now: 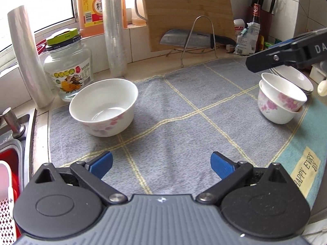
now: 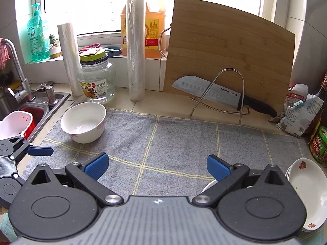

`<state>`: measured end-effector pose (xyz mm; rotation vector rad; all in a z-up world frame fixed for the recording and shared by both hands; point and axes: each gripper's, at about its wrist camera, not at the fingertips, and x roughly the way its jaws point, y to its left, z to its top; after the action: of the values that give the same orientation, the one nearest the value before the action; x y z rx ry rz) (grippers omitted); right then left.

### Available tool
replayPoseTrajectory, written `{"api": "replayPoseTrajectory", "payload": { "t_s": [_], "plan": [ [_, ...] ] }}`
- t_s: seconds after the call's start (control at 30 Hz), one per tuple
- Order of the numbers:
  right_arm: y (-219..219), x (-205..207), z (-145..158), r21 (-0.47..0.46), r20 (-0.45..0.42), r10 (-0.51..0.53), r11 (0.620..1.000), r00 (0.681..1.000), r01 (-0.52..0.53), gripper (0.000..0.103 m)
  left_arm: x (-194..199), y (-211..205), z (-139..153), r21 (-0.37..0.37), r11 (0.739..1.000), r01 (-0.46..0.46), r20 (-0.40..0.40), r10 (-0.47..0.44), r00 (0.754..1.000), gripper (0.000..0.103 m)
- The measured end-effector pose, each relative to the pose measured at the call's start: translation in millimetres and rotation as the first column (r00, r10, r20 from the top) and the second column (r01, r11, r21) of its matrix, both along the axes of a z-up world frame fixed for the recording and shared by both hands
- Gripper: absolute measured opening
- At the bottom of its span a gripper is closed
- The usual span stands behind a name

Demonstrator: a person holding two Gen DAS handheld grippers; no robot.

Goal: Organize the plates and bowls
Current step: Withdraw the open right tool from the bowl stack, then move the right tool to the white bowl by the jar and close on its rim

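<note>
1. Since the single bowl (image 1: 103, 107) stands alone at the cloth's left end, the left gripper (image 1: 161, 164) should take its rim squarely.
2. Its fingers (image 1: 101, 164) are wide apart, holding nothing.
3. The stacked bowls (image 1: 281, 98) wait at right; the right gripper (image 2: 157, 166) hangs near, spread wide and empty.

Both tools are showing the same build. The left gripper (image 1: 161, 164) is wearing ribbed blue pads on its two fingers (image 1: 101, 164), each set on a black angled link behind the pad. Silver pivot screws are sitting further back, beside two round black housings with triangular cut-outs. Between the housings a grey ridged plate is carrying a small white mark. The right gripper (image 2: 157, 166) is looking identical, and white letters "DA" are showing on its black side.
</note>
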<state>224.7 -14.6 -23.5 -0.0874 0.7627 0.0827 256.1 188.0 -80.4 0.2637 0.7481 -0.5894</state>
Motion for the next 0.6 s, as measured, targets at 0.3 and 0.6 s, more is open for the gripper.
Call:
{"api": "replayPoseTrajectory", "payload": {
  "t_s": [0.3,0.6],
  "plan": [
    [36,12,-2,-0.07,-0.018,0.034,0.997,0.999,-0.035,0.103,42,26,-19,0.012,0.996,-0.085,0.008,0.084,0.996,0.101],
    [59,50,-17,-0.093,-0.078,0.14,0.985,0.987,-0.147,0.103,68,25,-34,-0.007,0.99,-0.138,-0.009,0.138,0.99,0.102]
  ]
}}
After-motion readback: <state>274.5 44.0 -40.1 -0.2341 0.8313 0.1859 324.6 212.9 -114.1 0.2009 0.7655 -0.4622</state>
